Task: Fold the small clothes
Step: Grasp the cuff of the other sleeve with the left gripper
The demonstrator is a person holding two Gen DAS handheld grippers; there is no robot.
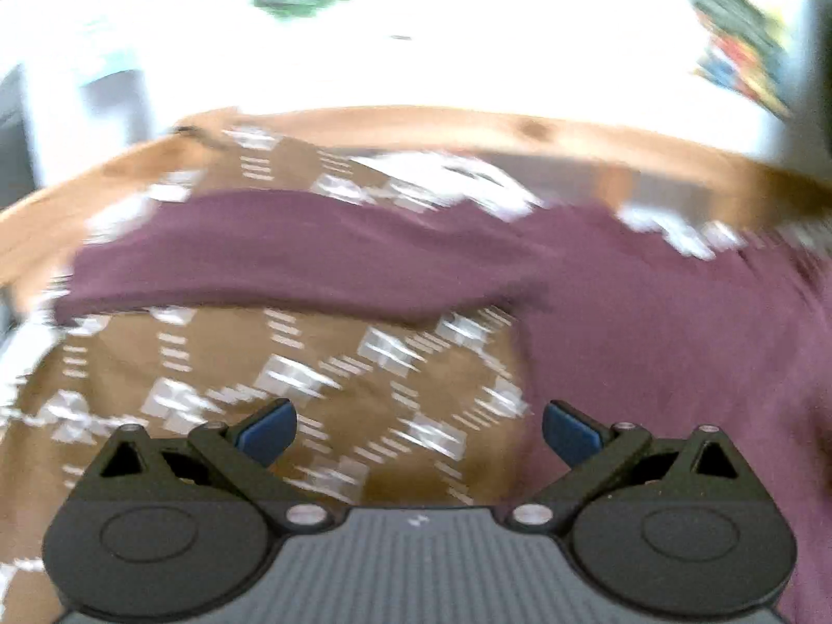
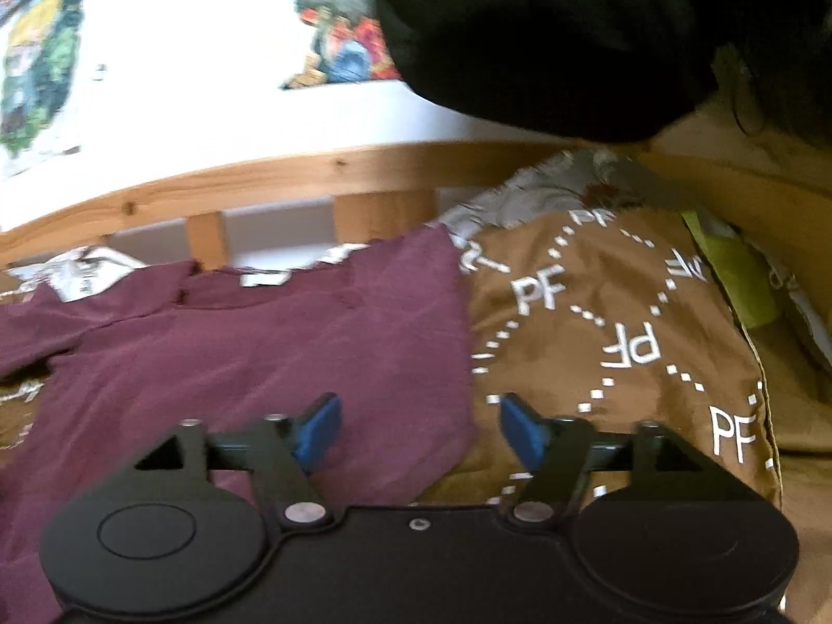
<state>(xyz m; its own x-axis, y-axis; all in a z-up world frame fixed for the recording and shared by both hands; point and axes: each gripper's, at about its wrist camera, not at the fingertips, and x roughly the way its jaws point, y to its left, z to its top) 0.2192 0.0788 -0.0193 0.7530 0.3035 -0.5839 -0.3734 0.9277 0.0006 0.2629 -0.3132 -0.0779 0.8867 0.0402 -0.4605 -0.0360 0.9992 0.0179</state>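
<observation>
A maroon T-shirt (image 2: 249, 353) lies spread on a brown bedcover with white "PF" print (image 2: 624, 322). In the left wrist view the shirt (image 1: 650, 312) fills the right side and one sleeve stretches left across the cover (image 1: 312, 364); this view is motion-blurred. My left gripper (image 1: 418, 431) is open and empty, above the cover beside the shirt's left edge. My right gripper (image 2: 420, 429) is open and empty, straddling the shirt's right side edge, left finger (image 2: 320, 426) over the shirt, right finger (image 2: 522, 431) over the cover.
A wooden bed rail (image 2: 312, 177) runs along the far side, with a white wall and colourful posters (image 2: 343, 52) behind. A dark shape (image 2: 546, 36) hangs at the upper right. A grey cloth (image 2: 546, 187) and a green item (image 2: 738, 270) lie at the right.
</observation>
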